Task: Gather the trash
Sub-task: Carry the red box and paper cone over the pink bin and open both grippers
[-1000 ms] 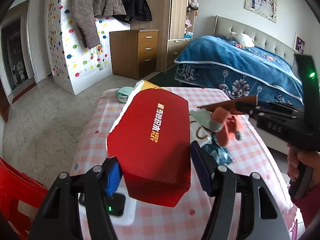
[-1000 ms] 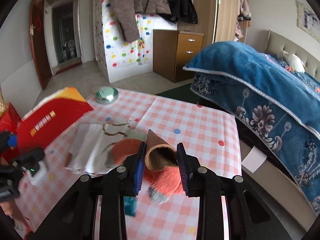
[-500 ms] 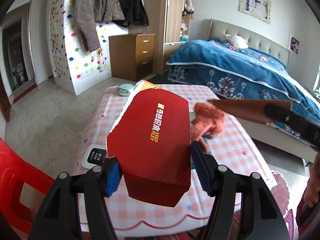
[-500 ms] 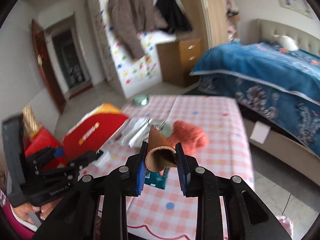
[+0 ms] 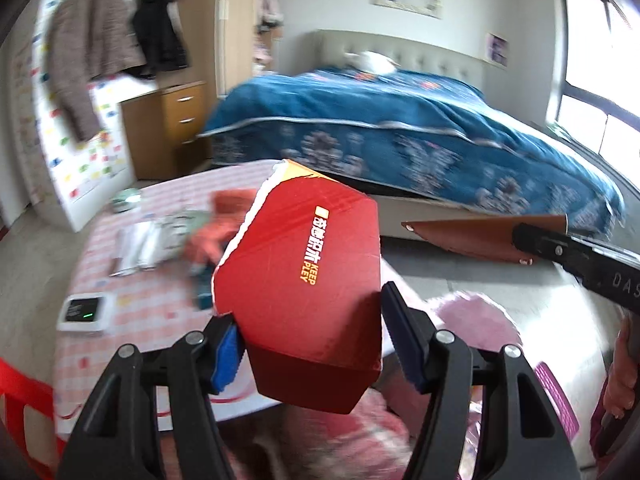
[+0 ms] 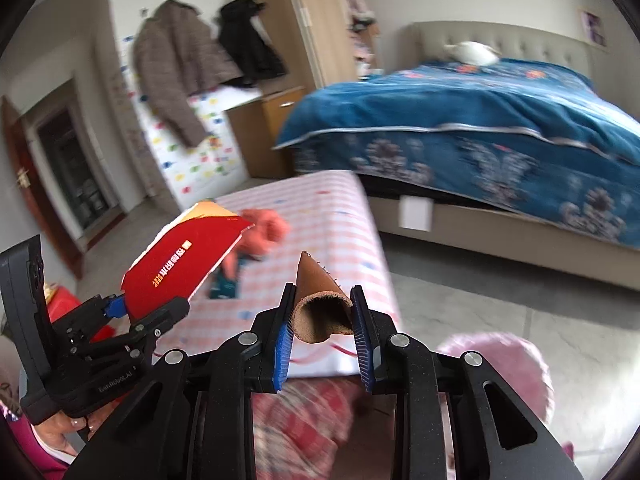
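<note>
My left gripper (image 5: 312, 344) is shut on a torn red cardboard box (image 5: 308, 280) with orange lettering and holds it in the air past the table's near edge. The box also shows in the right wrist view (image 6: 180, 264). My right gripper (image 6: 322, 336) is shut on a brown leather sheath (image 6: 320, 304), held in the air to the right of the table; it also shows in the left wrist view (image 5: 480, 236). An orange cloth (image 5: 208, 236), white papers (image 5: 140, 244) and a teal packet (image 6: 226, 286) lie on the pink checked table (image 5: 140, 300).
A white device with a green light (image 5: 86, 312) sits at the table's near left. A pink round bin (image 6: 500, 376) stands on the floor below right. A blue-covered bed (image 5: 400, 140) stands behind. A red chair (image 5: 24, 400) is at the left.
Both grippers have lifted off the table and swung right and back with their loads. The view has turned toward the bed and the pink bin has come into sight.
</note>
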{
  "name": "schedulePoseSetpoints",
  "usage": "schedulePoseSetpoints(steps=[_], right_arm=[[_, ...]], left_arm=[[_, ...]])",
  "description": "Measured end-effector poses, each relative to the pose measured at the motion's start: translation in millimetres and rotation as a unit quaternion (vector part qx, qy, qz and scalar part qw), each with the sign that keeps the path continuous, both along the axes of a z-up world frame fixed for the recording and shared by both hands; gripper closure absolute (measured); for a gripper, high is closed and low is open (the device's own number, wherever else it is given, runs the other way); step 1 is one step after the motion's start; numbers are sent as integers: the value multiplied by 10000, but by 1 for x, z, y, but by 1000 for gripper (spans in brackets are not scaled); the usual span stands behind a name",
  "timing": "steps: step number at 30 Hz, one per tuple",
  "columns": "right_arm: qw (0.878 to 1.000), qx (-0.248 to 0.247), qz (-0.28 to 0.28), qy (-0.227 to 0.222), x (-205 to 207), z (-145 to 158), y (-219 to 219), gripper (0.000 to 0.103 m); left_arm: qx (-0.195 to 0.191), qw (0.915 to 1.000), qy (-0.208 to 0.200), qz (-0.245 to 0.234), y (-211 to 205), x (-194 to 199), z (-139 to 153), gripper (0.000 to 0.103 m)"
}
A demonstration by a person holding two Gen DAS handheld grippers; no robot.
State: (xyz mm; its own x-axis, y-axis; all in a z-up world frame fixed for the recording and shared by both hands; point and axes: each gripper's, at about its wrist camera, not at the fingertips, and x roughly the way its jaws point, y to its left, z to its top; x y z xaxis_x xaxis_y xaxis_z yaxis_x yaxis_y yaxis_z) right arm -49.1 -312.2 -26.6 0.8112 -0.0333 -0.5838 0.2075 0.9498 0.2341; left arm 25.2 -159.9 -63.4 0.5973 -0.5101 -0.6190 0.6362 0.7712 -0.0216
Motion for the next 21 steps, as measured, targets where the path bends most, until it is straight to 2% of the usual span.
schedulePoseSetpoints(steps=[5,9,16,17,19,20,21], right_arm=[[9969,-45,-758,199,-49,-12,-34,76],[9915,76,-1260,319,-77,-23,-63,75],[9849,296,-1656,419,-98,-43,-108,75],[9839,326,-1701,443,-99,-47,-113,75],[9822,397,-1775,480,-102,-52,-122,74],[9807,468,-1818,538,-101,-57,-128,70],[9795,558,-1849,569,-101,-61,-135,68]], left_arm=[[113,9976,-31,-688,-49,-27,-10,42],[248,9918,-115,-1246,-91,-48,-17,42],[326,9860,-49,-1637,-134,-54,-27,41],[321,9855,-20,-1665,-138,-52,-27,39],[318,9845,41,-1727,-147,-52,-30,28],[325,9841,52,-1744,-151,-52,-31,19],[341,9841,53,-1744,-152,-51,-32,14]])
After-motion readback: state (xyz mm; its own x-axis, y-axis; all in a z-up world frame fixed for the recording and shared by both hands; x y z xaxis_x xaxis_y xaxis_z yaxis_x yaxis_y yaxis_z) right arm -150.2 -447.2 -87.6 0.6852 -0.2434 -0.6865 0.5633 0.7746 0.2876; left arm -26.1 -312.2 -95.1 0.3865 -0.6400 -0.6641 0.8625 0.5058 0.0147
